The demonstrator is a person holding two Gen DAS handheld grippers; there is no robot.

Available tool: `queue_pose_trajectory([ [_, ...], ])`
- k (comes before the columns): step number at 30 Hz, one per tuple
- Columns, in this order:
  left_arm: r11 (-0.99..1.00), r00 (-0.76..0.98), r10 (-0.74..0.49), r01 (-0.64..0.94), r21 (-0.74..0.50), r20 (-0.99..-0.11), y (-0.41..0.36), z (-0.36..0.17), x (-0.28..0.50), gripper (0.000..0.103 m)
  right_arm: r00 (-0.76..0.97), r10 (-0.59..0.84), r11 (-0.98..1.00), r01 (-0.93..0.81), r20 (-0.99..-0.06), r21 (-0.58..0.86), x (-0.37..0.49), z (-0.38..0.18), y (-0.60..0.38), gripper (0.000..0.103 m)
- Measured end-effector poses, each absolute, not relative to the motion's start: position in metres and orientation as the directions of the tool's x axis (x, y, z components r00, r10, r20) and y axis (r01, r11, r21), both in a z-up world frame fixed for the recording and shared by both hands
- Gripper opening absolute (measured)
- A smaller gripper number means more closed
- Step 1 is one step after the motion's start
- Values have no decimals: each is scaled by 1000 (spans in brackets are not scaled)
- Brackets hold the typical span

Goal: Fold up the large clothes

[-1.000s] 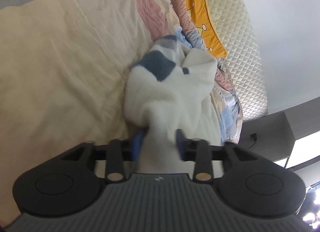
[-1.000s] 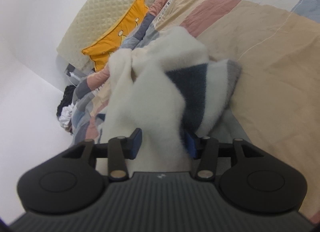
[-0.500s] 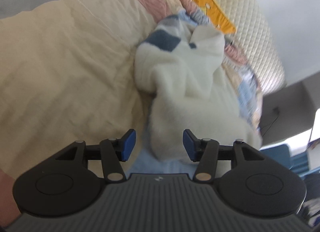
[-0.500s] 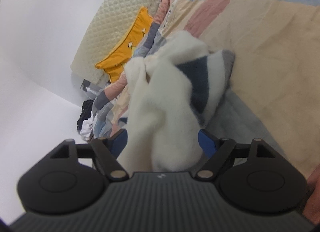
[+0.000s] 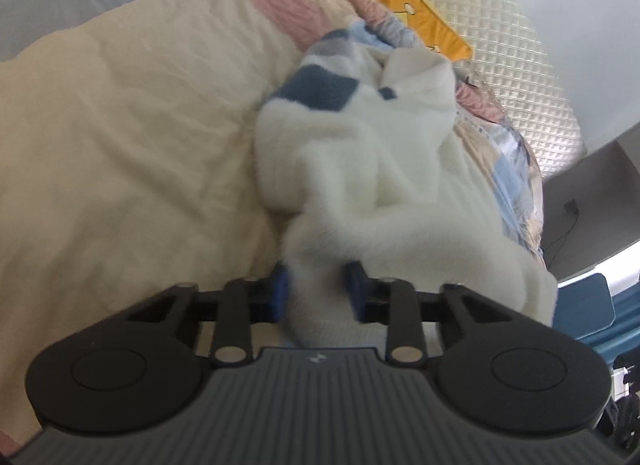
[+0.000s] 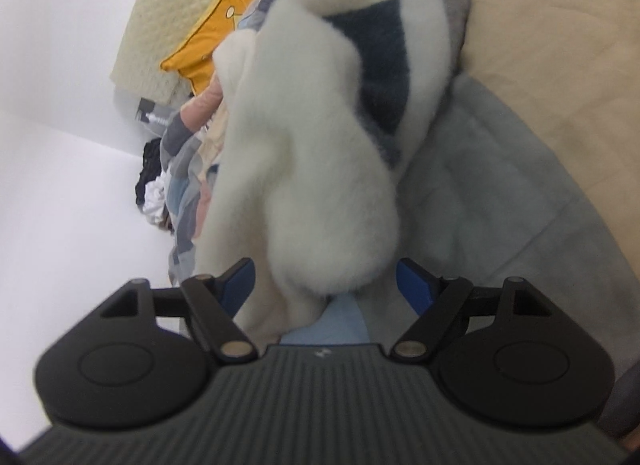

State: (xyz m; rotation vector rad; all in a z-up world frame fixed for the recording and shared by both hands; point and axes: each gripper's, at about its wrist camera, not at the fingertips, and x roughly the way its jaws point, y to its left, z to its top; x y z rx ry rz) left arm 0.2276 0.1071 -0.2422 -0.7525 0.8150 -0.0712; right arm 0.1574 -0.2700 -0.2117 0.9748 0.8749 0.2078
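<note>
Fleece garment (image 5: 360,169) bunched on the bed (image 5: 120,137), left gripper (image 5: 318,293) closing on a fold, right gripper (image 6: 326,283) spread around it: a thin pinch may slip.

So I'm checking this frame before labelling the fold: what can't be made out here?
- Fleece garment: sleeves, collar and hem are lost in the bunched, blurred pile in both views.
- Left gripper: the fleece covers its fingers' pads as they close on it.
- Right gripper: open; the fleece hides what lies beneath.
- Dark clothes heap, right wrist view: too small.
</note>
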Motion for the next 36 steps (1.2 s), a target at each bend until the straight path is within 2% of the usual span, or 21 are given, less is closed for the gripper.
queue_pose_trajectory([
  [1, 749, 711, -331, -203, -631, -620, 105, -238, 225, 23, 649, 522, 573, 212, -553, 792, 158, -212, -269, 80],
  [6, 677, 760, -387, -150, -721, -522, 113, -217, 202, 13, 668, 539, 547, 186, -513, 817, 158, -210, -275, 81],
  [14, 395, 787, -528, -104, -913, -318, 141, -212, 179, 12, 682, 614, 441, 120, -397, 889, 158, -211, -274, 86],
  [20, 263, 798, -560, -82, -961, -221, 150, -218, 179, 12, 655, 646, 395, 152, -392, 906, 161, -217, -270, 87],
  [27, 213, 803, -568, -66, -975, -178, 153, -222, 179, 11, 566, 715, 392, 161, -410, 906, 173, -227, -244, 87],
  [30, 202, 805, -567, -67, -977, -173, 154, -223, 178, 12, 548, 740, 366, 158, -390, 917, 184, -235, -229, 87],
  [36, 187, 816, -547, -96, -978, -185, 157, -228, 177, 12, 742, 587, 228, 233, -325, 945, 199, -256, -247, 87],
])
